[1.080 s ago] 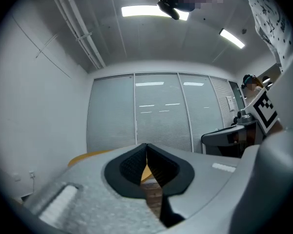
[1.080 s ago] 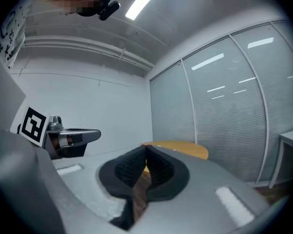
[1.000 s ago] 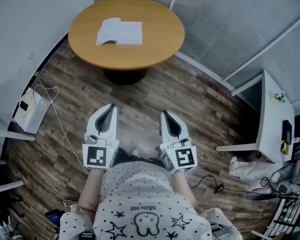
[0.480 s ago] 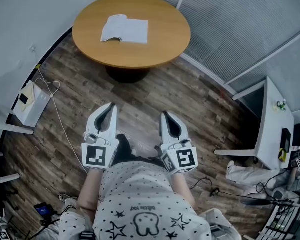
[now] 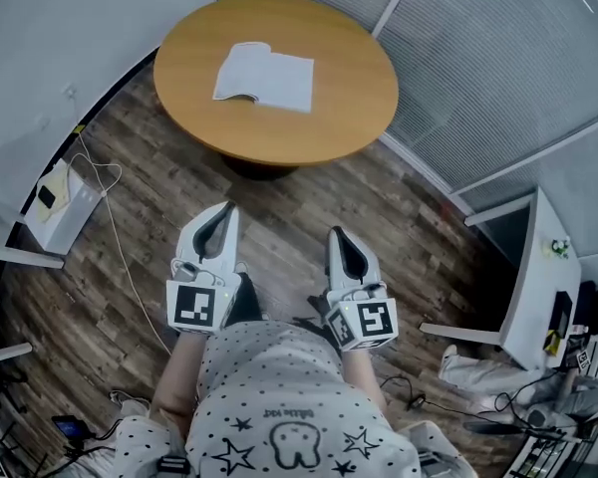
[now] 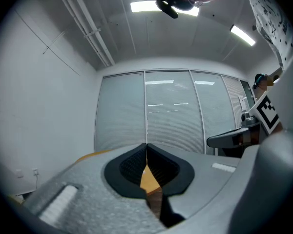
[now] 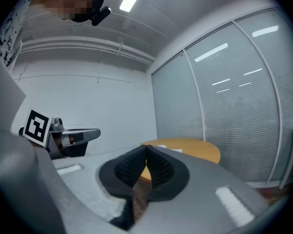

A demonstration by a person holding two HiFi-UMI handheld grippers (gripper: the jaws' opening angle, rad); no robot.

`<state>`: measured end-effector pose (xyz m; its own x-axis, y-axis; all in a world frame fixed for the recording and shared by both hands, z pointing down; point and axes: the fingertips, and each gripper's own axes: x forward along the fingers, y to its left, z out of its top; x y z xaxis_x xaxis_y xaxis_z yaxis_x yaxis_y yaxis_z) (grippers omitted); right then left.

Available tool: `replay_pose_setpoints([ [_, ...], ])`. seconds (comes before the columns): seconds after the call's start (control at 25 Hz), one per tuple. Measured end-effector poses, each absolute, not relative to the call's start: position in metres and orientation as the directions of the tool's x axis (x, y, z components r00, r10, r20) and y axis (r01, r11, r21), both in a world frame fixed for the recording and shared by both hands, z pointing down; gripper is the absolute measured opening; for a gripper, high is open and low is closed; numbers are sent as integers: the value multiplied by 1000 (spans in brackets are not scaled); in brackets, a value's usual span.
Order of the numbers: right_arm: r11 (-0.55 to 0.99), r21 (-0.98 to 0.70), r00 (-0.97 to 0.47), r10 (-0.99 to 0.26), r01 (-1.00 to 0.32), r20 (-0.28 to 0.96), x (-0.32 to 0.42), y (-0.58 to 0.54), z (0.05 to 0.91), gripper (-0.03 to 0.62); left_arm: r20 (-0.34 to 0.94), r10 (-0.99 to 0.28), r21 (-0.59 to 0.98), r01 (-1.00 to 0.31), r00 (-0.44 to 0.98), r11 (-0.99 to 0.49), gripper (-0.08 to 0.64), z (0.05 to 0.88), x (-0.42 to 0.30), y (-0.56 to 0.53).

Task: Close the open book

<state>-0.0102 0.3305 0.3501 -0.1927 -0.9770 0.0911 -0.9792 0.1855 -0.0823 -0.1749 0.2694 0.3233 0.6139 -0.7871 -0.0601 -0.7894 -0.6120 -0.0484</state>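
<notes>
At the upper middle of the head view, the table (image 5: 349, 98) has a smooth, satin wooden top in warm tan. The book (image 5: 264, 76) on it shows matt white paper. The floor (image 5: 399, 217) is dark wood-look planking with streaky grain. Lower down, the left gripper (image 5: 228, 209) and right gripper (image 5: 335, 232) have matt pale-grey plastic shells. Their pads (image 6: 132, 167) look black, ribbed and rubbery. The shirt (image 5: 279, 386) at the bottom is soft printed cloth.

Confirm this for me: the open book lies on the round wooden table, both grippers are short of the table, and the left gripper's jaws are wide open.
Not quite. The left gripper has its jaws shut, tips together with nothing between them, as the left gripper view shows. The rest holds: the open book lies on the round wooden table, and both it and the right gripper are short of the table.
</notes>
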Motion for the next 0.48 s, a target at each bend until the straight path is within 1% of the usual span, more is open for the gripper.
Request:
replay_pose_setpoints([
  [0.12, 185, -76, -192, -978, -980, 87, -10, 298, 341, 5, -68, -785, -38, -788, 616, -615, 11, 316, -176, 239],
  [0.48, 172, -77, -180, -977, -982, 116, -21, 223, 347, 5, -32, -774, -24, -775, 632, -632, 11, 319, -188, 164],
])
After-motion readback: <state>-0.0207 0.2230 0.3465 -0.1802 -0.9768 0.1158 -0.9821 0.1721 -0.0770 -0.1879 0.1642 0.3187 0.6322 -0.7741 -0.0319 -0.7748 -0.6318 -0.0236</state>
